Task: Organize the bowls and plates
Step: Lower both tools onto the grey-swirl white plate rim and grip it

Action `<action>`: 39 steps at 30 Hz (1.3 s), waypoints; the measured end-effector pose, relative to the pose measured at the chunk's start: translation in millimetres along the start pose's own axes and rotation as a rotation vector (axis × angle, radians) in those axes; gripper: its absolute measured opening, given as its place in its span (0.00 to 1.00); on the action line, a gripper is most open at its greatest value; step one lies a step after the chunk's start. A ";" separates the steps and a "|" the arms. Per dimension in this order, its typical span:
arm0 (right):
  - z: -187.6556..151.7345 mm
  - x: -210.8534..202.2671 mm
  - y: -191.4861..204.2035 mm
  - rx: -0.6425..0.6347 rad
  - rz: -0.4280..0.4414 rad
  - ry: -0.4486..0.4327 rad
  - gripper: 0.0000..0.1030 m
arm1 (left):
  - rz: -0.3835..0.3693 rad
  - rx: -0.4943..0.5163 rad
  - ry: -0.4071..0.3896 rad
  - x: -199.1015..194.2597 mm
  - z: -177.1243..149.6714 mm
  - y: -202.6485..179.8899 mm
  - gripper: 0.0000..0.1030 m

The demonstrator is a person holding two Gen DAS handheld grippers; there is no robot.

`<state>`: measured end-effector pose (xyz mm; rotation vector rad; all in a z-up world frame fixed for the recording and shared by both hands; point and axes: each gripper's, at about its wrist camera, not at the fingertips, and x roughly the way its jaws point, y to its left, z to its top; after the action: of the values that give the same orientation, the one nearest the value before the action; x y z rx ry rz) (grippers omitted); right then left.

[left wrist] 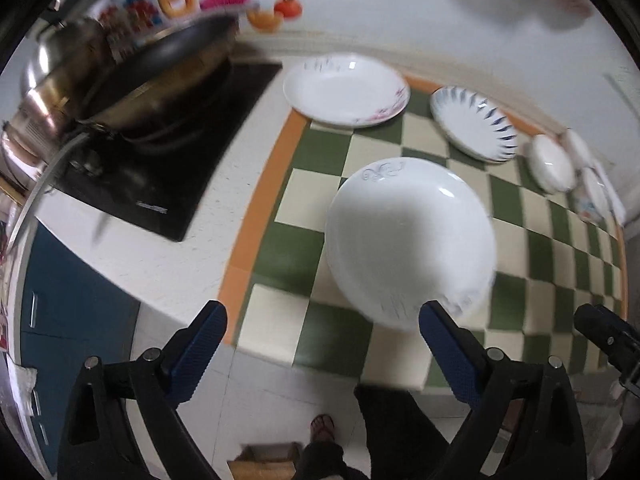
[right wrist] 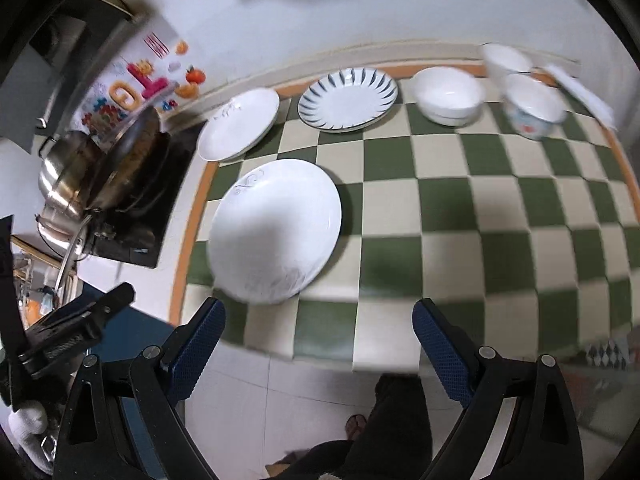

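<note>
A large white plate [left wrist: 408, 240] [right wrist: 276, 232] lies near the front of the green-and-cream checked mat. Behind it lie a white plate with pink flowers [left wrist: 346, 88] [right wrist: 240, 124] and a blue-striped plate [left wrist: 474, 122] [right wrist: 348, 98]. White bowls [left wrist: 552, 164] [right wrist: 448, 94] and a patterned bowl [right wrist: 532, 106] stand at the back right. My left gripper [left wrist: 322, 320] is open and empty, above the counter's front edge by the large plate. My right gripper [right wrist: 318, 318] is open and empty, just right of that plate.
A black cooktop [left wrist: 168, 140] [right wrist: 132, 236] with a wok [left wrist: 160, 68] and steel pot [right wrist: 68, 168] sits left of the mat. A wall runs behind the counter. The floor and the person's leg [right wrist: 392, 428] show below the counter edge.
</note>
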<state>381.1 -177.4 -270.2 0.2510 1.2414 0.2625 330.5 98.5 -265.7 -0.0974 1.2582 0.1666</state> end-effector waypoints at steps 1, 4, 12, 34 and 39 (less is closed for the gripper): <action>14.9 18.7 -3.5 -0.011 0.007 0.030 0.92 | -0.001 -0.013 0.024 13.6 7.5 -2.3 0.95; 52.0 72.9 -18.0 -0.012 0.032 0.123 0.88 | 0.008 -0.058 0.094 51.0 25.0 -1.5 0.94; 103.6 182.4 -39.7 0.006 0.132 0.323 0.63 | -0.052 -0.131 0.210 120.8 51.7 5.3 0.62; 104.2 208.5 -23.6 -0.052 0.218 0.347 0.14 | -0.114 -0.047 0.206 130.6 59.9 -19.3 0.33; 100.8 187.9 -35.2 -0.045 0.217 0.325 0.13 | -0.123 -0.010 0.179 111.5 58.3 -39.4 0.33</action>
<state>535.7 -153.1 -419.3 0.3133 1.5285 0.5346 425.3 77.3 -354.7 -0.2009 1.4253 0.0584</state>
